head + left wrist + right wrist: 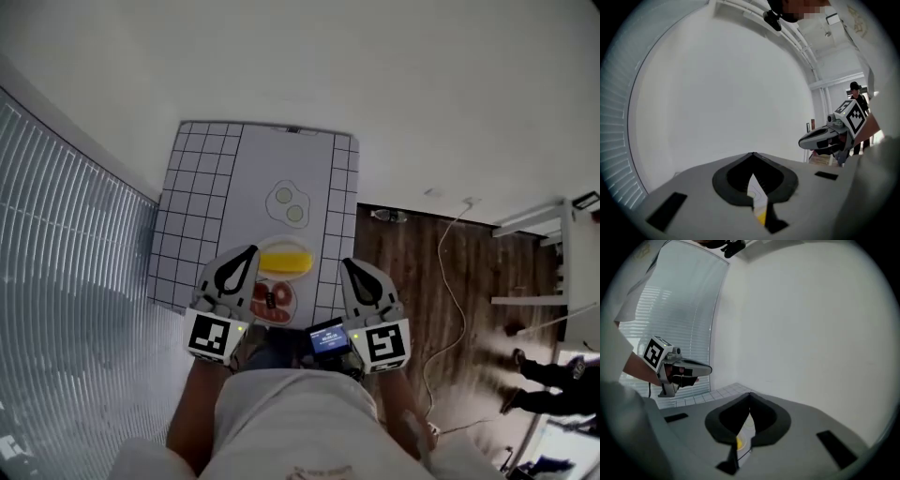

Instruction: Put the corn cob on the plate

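Looking steeply down, L to R. Far L: window blinds (66, 244), thin horizontal slats. Next, a table (202, 187), top flat and matte, black-line grid at the edges, plain white down the middle.

We hold the L gripper (251, 251) over its near edge: grey shell, black pads, a marker cube at the back. Its jaws are pressed together w/ nothing btwn them.

Just R of its tip sits a round white plate (281, 246). The corn (284, 261), a smooth yellow cylinder, lies on its side across the plate. Nearer us, just beside the plate, are red food pieces (274, 302), partly hidden by the grippers; we can't tell if they have a dish of their own. Beyond the plate, a fried egg (288, 202), flat, white w/ two pale yolks, lies straight on the table.

The R gripper (348, 263) hangs level w/ the L one, jaws also closed and empty.

Far R: dark wood-plank floor (403, 272) w/ a white cable (450, 281) trailing over it.
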Demonstrator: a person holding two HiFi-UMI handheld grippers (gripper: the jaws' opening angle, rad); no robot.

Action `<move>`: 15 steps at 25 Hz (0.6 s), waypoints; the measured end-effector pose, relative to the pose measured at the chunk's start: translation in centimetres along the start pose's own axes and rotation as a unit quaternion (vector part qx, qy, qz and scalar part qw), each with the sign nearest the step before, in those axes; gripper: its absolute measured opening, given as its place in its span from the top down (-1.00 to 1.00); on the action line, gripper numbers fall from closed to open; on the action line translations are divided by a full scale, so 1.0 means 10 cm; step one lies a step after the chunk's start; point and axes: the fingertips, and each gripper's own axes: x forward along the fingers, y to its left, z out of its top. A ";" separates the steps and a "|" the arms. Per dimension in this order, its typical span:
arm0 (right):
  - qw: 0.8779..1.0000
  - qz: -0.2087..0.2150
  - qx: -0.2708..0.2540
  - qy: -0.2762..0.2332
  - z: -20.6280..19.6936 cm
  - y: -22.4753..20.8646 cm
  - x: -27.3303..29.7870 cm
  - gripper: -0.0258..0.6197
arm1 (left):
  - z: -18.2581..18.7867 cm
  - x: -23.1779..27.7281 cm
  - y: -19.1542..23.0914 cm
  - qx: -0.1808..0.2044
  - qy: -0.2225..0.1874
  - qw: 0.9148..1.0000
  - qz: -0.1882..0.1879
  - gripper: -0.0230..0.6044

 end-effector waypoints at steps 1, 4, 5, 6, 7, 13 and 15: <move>1.000 -0.005 0.000 -0.013 0.09 -0.02 -0.04 0.90 | 0.08 -0.03 -0.01 0.002 -0.010 1.000 0.006 0.90; 0.999 -0.016 0.003 -0.040 0.28 -0.07 -0.16 0.90 | 0.25 -0.14 0.00 -0.010 -0.037 0.999 0.030 0.90; 0.999 -0.017 0.006 -0.046 0.33 -0.09 -0.19 0.90 | 0.28 -0.18 0.01 -0.012 -0.042 0.998 0.038 0.90; 0.999 -0.017 0.009 -0.051 0.36 -0.10 -0.22 0.90 | 0.29 -0.21 0.01 -0.010 -0.045 0.998 0.044 0.90; 0.998 -0.016 0.012 -0.056 0.39 -0.11 -0.24 0.90 | 0.30 -0.23 0.01 -0.008 -0.047 0.998 0.047 0.90; 0.997 -0.009 0.010 -0.074 0.52 -0.13 -0.27 0.90 | 0.41 -0.31 0.03 0.005 -0.058 0.996 0.066 0.90; 0.997 -0.010 0.007 -0.079 0.55 -0.13 -0.28 0.90 | 0.43 -0.34 0.03 0.002 -0.063 0.995 0.073 0.90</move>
